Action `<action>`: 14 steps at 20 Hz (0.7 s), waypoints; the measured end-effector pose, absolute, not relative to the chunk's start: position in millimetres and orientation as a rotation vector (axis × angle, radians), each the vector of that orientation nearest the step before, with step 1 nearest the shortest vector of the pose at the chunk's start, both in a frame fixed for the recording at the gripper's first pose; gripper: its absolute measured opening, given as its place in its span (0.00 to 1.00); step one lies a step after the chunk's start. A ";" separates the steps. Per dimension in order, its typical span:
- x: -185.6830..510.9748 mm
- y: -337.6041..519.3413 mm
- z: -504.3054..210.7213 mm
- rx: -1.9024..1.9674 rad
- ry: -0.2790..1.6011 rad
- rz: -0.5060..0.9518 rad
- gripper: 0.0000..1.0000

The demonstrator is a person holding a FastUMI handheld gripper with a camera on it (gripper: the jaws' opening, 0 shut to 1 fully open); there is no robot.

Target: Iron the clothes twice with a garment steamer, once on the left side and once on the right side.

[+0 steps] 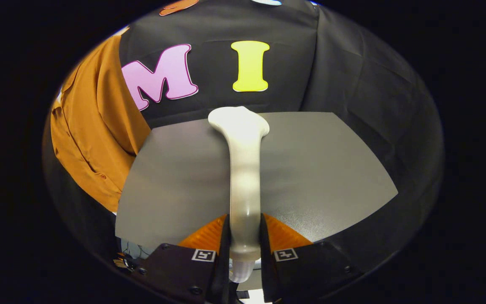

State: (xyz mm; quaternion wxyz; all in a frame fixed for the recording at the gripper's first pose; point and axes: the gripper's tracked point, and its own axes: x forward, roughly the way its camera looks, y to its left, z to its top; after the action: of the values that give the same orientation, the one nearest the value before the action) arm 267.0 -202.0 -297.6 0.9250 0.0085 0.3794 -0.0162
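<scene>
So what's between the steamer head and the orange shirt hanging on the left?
In the gripper view, bare grey tabletop and black booth cloth separate the steamer, clamped between the gripper fingers, from the orange shirt.

steamer [245, 169] — base hidden between jaws | orange shirt [91, 131] — upper part cut off

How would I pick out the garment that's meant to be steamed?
Start at the grey table, over which the gripper holds the pale steamer between both fingers. Look left, beyond the table's edge: the orange shirt hangs against the black cloth wall, the sole draped, brightly coloured fabric.
</scene>
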 end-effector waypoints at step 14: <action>207.0 -130.9 -183.4 0.067 0.350 -0.048 0.23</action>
State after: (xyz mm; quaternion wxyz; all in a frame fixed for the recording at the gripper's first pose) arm 207.0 -130.9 -183.4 0.9839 0.0334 0.1739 -0.0239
